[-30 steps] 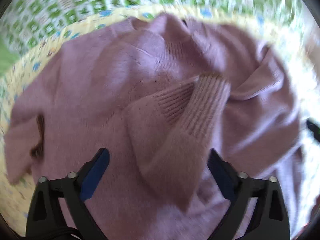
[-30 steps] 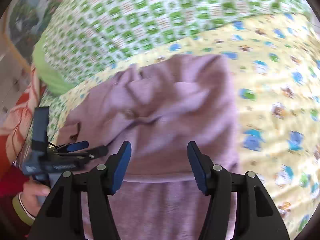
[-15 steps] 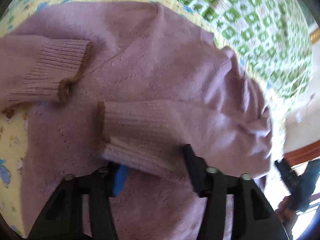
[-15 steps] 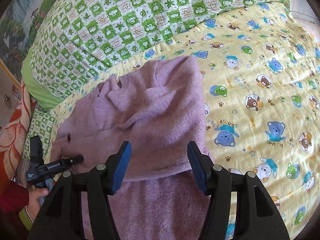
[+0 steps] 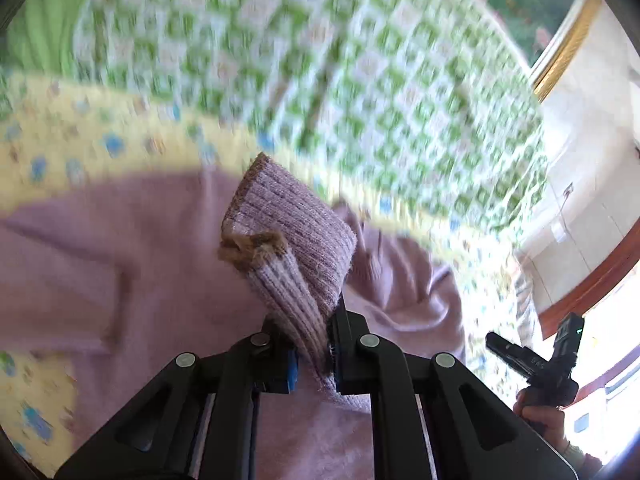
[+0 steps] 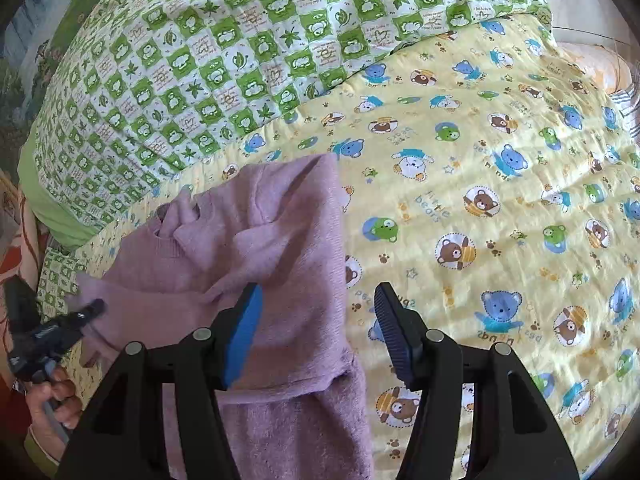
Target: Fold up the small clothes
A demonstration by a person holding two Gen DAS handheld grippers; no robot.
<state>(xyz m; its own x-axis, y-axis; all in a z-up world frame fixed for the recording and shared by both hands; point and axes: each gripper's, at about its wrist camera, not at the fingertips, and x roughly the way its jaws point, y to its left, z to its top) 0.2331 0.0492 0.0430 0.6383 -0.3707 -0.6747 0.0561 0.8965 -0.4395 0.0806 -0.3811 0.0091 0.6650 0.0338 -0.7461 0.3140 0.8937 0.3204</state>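
The sweater's ribbed cuff (image 5: 296, 256) is pinched between your left gripper's (image 5: 312, 354) closing jaws, standing up above the sweater (image 6: 248, 264) spread on the yellow bear-print quilt (image 6: 500, 216). Your right gripper (image 6: 318, 334) hangs with jaws apart and nothing between them, straddling the sweater's right edge over the quilt. Beyond the sweater, the green checked blanket (image 6: 224, 56) meets the quilt's far side.

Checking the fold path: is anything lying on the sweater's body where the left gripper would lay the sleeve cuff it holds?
Nothing visible. The left gripper is closing on the ribbed cuff, lifted above the purple sweater. The sweater's body is bare knit. The right gripper hangs open over the sweater's right edge, touching nothing.
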